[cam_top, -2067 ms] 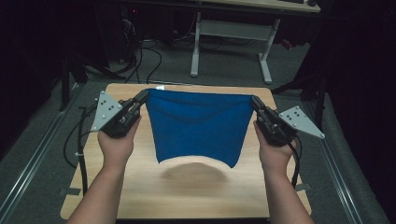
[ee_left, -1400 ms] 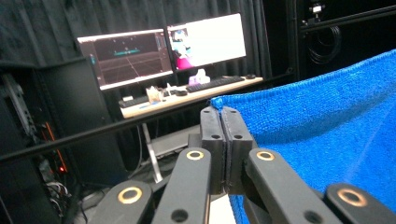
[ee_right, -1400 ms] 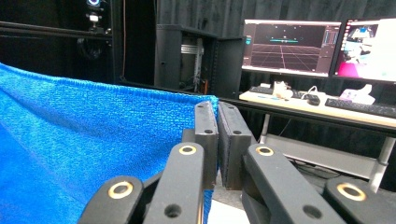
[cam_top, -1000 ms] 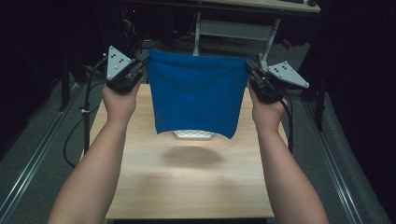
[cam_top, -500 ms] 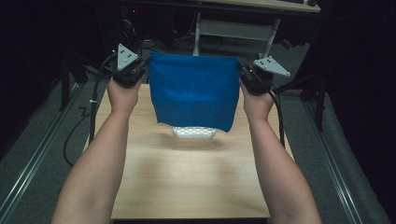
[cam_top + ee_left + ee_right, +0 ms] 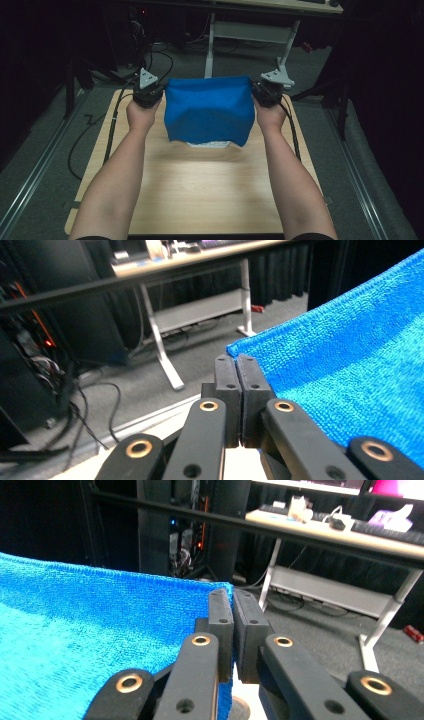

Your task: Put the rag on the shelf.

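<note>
- Holding a blue towel (image 6: 209, 110) stretched out between the two hand-held grippers, above the far part of the bench (image 6: 200, 190).
- Left hand-held gripper (image 6: 146, 94): jaws pressed together on the towel's near-left top corner, as seen in the left gripper view, where blue terry cloth (image 6: 350, 365) spreads away to that gripper's right from the closed pads.
- Right hand-held gripper (image 6: 266, 93): likewise clamped on the opposite top corner; in the right gripper view the cloth (image 6: 90, 630) runs off to that gripper's left, hem just reaching the pinched pads.
- Top edge pulled fairly taut and level between the two hand-held grippers; rest of the cloth hanging below them, slightly bowed and loose at the bottom.
- Lower hem close above the bench, with a small white item (image 6: 209, 145) peeking out beneath it; impossible to tell whether cloth touches it.
- Judged done so far: both corners picked up, towel lifted clear and spread open to full width.
- Judged left to do: lowering and laying the cloth flat on the bench, or bringing the held edge over for a fold, then letting go of both corners; no fold visible yet.
- Judged stage: roughly the middle of the job, grip secure, placement not yet started.
</note>
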